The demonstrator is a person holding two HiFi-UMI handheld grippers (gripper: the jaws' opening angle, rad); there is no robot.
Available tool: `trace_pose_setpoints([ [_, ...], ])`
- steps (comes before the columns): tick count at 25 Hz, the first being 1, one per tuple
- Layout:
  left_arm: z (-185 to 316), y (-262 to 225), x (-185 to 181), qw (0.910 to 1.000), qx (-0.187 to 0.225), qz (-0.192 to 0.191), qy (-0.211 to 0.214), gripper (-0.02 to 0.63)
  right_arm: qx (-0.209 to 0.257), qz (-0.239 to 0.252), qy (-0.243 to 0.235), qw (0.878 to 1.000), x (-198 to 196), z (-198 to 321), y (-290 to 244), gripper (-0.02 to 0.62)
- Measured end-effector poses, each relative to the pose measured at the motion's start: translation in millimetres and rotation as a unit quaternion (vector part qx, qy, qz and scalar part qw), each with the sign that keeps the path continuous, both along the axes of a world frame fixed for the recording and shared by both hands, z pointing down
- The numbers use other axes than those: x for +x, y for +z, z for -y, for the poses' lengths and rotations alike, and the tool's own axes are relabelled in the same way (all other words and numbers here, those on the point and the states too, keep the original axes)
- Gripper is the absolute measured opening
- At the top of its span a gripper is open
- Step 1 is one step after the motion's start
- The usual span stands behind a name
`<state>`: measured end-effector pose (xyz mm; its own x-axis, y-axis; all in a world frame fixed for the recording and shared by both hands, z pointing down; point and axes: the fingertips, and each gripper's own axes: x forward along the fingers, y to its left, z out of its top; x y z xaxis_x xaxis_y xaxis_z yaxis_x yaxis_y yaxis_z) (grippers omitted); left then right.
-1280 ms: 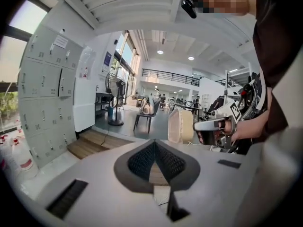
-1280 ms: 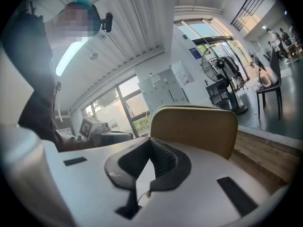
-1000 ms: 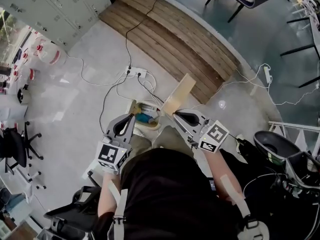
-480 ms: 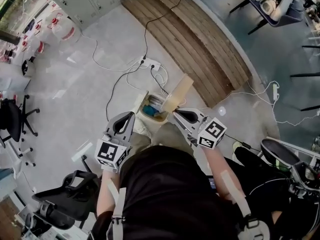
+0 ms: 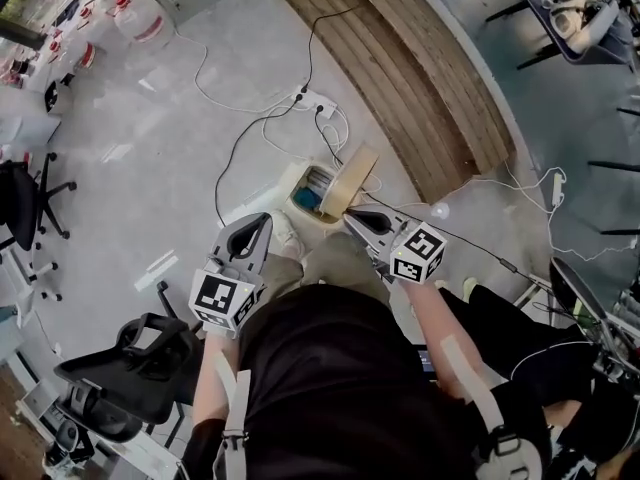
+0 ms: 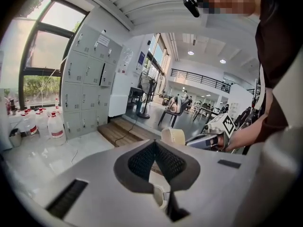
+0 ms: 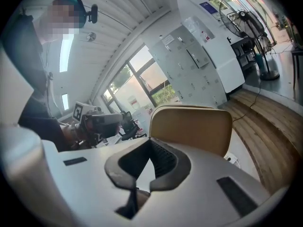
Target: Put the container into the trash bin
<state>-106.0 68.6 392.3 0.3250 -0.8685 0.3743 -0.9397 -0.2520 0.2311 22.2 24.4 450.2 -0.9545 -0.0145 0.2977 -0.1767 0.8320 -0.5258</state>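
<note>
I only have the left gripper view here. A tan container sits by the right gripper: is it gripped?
Observer: Yes; the right gripper view shows the right gripper shut on the container wall.
Operator: Is it over the bin?
Observer: In the head view it seems to hang over the right rim of the bin.
Operator: Bin empty?
Observer: No, a blue thing lies inside.

Shows a tan container point(image 5: 352, 176) of smooth, matt card or plastic and a cream trash bin point(image 5: 288, 184) of dull plastic. Also shows a pale grey floor point(image 5: 150, 138) with glossy, reflective polish and a brown platform point(image 5: 420, 68) of matt wooden slats.
</note>
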Motion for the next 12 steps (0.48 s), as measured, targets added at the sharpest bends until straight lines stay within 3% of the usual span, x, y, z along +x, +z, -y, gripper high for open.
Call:
trace_pose_setpoints([
  [12,-9.5,32.7,-19.0,0.9992,-0.039,-0.006,0.007,0.008,-0.051,-0.054,-0.023,0.997,-22.9,-13.9,87.3,0.015],
])
